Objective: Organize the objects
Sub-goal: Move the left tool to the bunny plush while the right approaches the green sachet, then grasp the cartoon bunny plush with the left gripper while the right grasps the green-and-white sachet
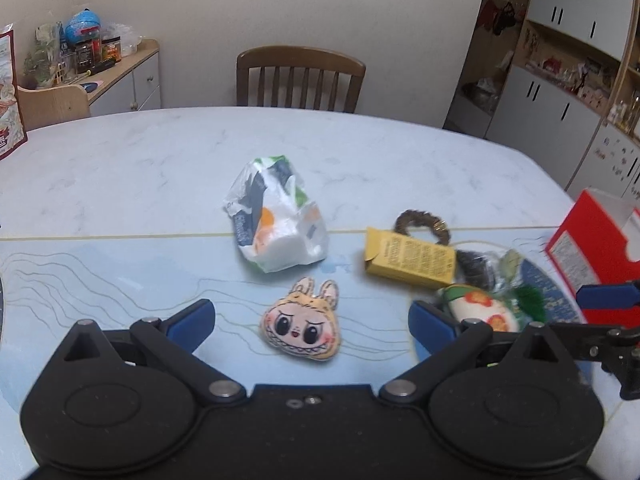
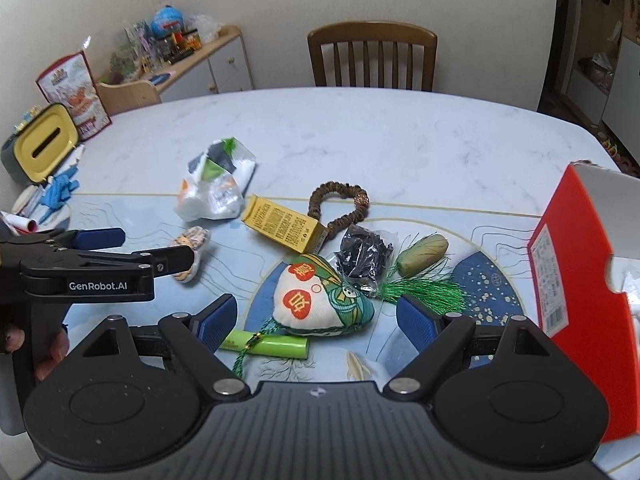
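My left gripper [image 1: 312, 318] hovers low over the table [image 1: 160, 168], level and pointing forward, its blue pads spread wide with nothing between them but air. Directly between and just beyond its fingertips lies the plush face toy [image 1: 301, 330], flat on the table and untouched. My hand [image 2: 48, 354] grips the left tool's handle at the near left of the right wrist view.

My right gripper [image 2: 316, 318] is likewise spread wide and holds nothing; it hangs tilted slightly downward over the embroidered sachet [image 2: 320, 300]. Nearer than the sachet, touching its cord, lies a green tube [image 2: 272, 346].

Taking the sachet as landmark: just behind it sits a dark bundle in clear wrap [image 2: 362, 258]; to its right, a green tassel [image 2: 424, 290] joined to an olive pod [image 2: 424, 260]. Behind-left of the sachet lies the yellow box [image 2: 286, 228], with a brown beaded bracelet [image 2: 340, 204] beyond it. Farther left rests the crumpled plastic bag [image 2: 214, 190]. Well right of the sachet stands a red carton [image 2: 576, 280]. Farthest, a wooden chair [image 2: 372, 56] faces the table.
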### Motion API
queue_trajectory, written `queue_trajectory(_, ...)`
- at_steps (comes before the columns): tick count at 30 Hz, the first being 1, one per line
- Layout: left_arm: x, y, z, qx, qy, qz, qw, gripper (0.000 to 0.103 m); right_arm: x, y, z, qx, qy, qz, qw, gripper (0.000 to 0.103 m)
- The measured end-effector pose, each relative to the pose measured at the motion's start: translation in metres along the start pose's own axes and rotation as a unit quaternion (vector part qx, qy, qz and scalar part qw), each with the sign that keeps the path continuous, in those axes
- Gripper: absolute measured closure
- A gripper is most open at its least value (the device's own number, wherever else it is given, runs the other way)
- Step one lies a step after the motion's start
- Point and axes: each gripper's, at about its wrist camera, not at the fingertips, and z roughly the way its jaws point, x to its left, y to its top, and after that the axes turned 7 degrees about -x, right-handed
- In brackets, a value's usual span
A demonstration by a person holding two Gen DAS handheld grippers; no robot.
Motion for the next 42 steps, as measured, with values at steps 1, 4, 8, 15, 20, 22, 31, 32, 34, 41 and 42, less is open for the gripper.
queue_trajectory(1, 0.0, -0.001, 0.003, 0.002, 0.001, 0.003, 1.0, 0.001, 0.0, -0.001, 0.004, 0.003, -0.003, -0.002, 1.0, 0.016)
queue_trajectory(4, 0.001, -0.005, 0.011, 0.008, 0.004, 0.014, 0.9999, 0.001, 0.0, -0.002, 0.018, 0.015, -0.01, -0.005, 1.0, 0.016)
queue_trajectory(8, 0.002, -0.008, 0.02, 0.014, 0.005, 0.016, 0.9998, 0.004, -0.002, -0.003, 0.037, 0.038, -0.017, 0.0, 0.999, 0.016)
queue_trajectory(15, 0.004, -0.01, 0.03, 0.024, 0.011, 0.016, 0.9995, 0.017, -0.004, 0.0, 0.054, 0.054, -0.013, 0.019, 0.998, 0.016)
queue_trajectory(20, 0.006, -0.01, 0.031, 0.026, 0.014, 0.02, 0.9994, 0.029, -0.003, 0.001, 0.062, 0.062, -0.012, 0.027, 0.998, 0.016)
queue_trajectory(22, 0.005, -0.01, 0.031, 0.026, 0.014, 0.021, 0.9993, 0.032, -0.002, 0.002, 0.062, 0.061, -0.008, 0.027, 0.998, 0.016)
queue_trajectory(31, 0.007, -0.01, 0.031, 0.035, 0.011, 0.014, 0.9992, 0.052, -0.001, 0.001, 0.064, 0.069, -0.013, 0.015, 0.997, 0.031)
queue_trajectory(32, 0.007, -0.01, 0.03, 0.036, 0.011, 0.014, 0.9992, 0.053, -0.001, 0.0, 0.063, 0.068, -0.013, 0.015, 0.997, 0.032)
queue_trajectory(34, 0.006, -0.01, 0.029, 0.037, 0.011, 0.014, 0.9992, 0.053, -0.001, 0.0, 0.062, 0.066, -0.012, 0.014, 0.998, 0.035)
queue_trajectory(41, 0.007, -0.007, 0.024, 0.043, 0.002, 0.004, 0.9991, 0.054, -0.002, 0.001, 0.047, 0.058, -0.008, 0.021, 0.998, 0.039)
queue_trajectory(42, 0.007, -0.006, 0.022, 0.043, 0.001, 0.003, 0.9991, 0.054, -0.003, 0.002, 0.043, 0.055, -0.005, 0.024, 0.998, 0.039)
